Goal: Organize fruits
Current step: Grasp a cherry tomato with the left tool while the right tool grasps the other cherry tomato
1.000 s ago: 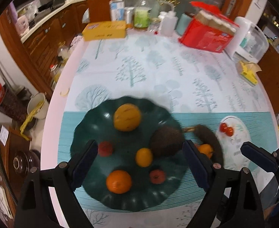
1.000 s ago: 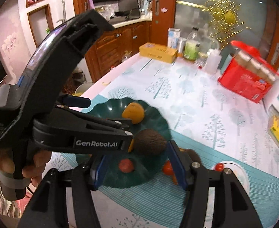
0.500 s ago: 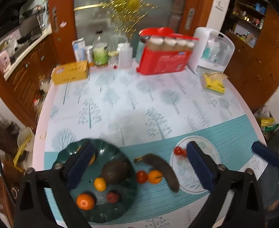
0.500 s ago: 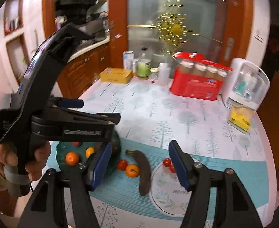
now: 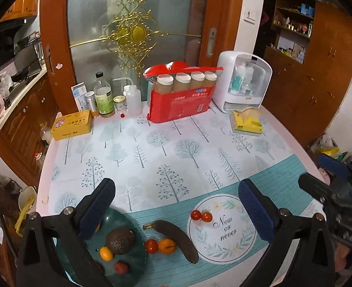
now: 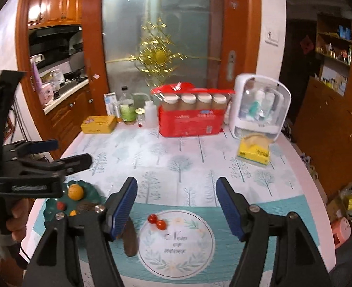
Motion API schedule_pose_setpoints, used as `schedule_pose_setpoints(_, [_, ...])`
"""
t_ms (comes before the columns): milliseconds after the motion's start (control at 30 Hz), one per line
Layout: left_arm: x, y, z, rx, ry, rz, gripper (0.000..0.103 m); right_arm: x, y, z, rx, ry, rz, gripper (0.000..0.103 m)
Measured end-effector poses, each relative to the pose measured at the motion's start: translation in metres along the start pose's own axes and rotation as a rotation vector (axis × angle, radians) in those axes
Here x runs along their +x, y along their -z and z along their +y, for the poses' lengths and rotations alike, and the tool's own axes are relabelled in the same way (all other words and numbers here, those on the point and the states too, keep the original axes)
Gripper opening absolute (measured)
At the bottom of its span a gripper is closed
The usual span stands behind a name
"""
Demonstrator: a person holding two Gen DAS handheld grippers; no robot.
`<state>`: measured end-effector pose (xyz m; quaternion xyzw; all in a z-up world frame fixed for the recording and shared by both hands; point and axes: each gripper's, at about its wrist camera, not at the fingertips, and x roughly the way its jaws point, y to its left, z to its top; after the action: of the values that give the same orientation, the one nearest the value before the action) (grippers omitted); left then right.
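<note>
Both grippers have pulled back and up from the green dish (image 5: 128,258). The left gripper (image 5: 176,211) and right gripper (image 6: 176,205) hang spread wide, empty. A dark banana (image 5: 176,236) lies on the table between dish and white plate (image 5: 223,244).

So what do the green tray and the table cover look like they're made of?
Green tray: looks like glossy hard plastic or glazed ceramic; light glints off its smooth surface, and the rim is scalloped. Can't settle which. Table cover: probably wipeable vinyl, lying flat with a printed tree pattern and a faint sheen.
</note>
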<state>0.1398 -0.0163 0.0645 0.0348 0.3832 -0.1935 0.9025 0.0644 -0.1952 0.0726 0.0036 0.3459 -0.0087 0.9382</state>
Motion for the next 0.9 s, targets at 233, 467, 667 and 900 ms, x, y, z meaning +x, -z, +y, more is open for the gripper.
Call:
schedule_pose_setpoints(233, [0.037, 0.016, 0.005, -0.014, 0.005, 0.099, 0.102, 0.055, 0.010, -0.028, 0.058, -0.069, 0.108, 0.069])
schedule_pose_setpoints(467, [0.094, 0.036, -0.002, 0.062, -0.025, 0.210, 0.098, 0.108, 0.033, -0.017, -0.042, -0.107, 0.172, 0.068])
schedule_pose_setpoints(667, [0.155, 0.060, -0.025, 0.290, 0.026, 0.325, 0.098, 0.152, 0.067, -0.007, -0.129, -0.171, 0.244, 0.064])
schedule_pose_setpoints(900, [0.210, 0.081, -0.032, 0.387, 0.117, 0.456, 0.083, 0.194, 0.106, 0.004, -0.209, -0.251, 0.331, 0.050])
